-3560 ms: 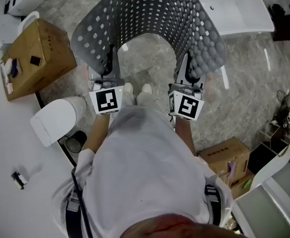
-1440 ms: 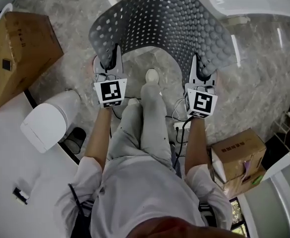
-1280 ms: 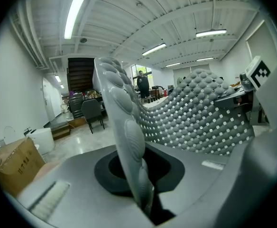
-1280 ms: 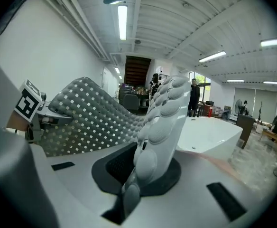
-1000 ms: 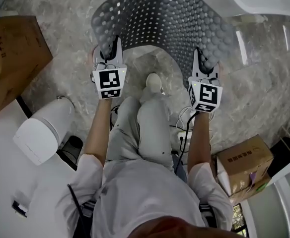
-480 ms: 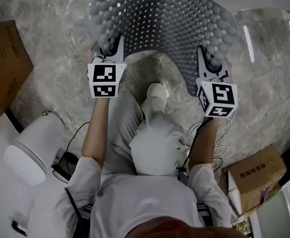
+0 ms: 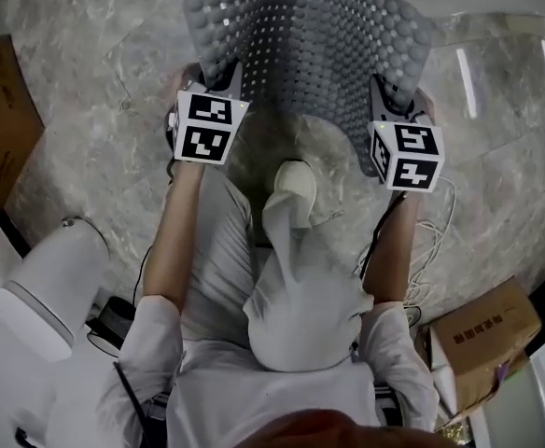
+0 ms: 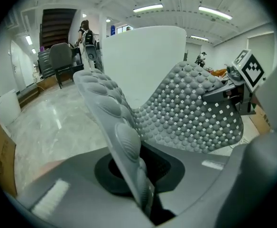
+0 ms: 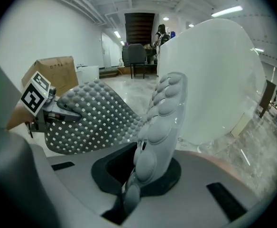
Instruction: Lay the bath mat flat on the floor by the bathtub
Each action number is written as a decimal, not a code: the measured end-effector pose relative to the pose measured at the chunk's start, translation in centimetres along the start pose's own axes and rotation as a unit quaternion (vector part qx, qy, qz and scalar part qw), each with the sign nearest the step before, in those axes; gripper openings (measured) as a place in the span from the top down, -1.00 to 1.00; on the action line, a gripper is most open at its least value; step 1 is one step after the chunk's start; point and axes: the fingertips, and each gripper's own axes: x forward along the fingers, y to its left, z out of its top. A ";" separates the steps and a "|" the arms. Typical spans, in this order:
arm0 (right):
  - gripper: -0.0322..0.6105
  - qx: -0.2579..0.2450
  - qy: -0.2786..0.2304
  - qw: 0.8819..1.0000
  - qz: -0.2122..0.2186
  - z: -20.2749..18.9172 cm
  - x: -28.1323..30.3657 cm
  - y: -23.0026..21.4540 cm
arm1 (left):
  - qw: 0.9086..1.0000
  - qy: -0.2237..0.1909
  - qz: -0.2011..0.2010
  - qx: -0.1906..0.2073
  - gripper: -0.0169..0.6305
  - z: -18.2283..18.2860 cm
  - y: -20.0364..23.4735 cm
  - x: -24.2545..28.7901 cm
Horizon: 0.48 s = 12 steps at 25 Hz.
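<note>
Head view shows the bath mat (image 7: 310, 54) bowed above the floor (image 7: 95, 82), its long axis spanning left gripper (image 7: 228, 73) to right gripper (image 7: 384, 93), both clamped on its near corners, bathtub (image 9: 214, 80) just beyond it.

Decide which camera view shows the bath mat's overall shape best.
The head view: it takes in nearly the whole bath mat, curved between the left gripper and right gripper above the marble floor. Each gripper view shows only the edge clamped in its own jaws and part of the dimpled sheet beyond.
</note>
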 end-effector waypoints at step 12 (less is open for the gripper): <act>0.82 -0.099 0.077 0.990 -0.060 -7.9 9.1 -5.3 | 0.997 0.054 0.020 0.052 0.89 -5.7 2.4 7.2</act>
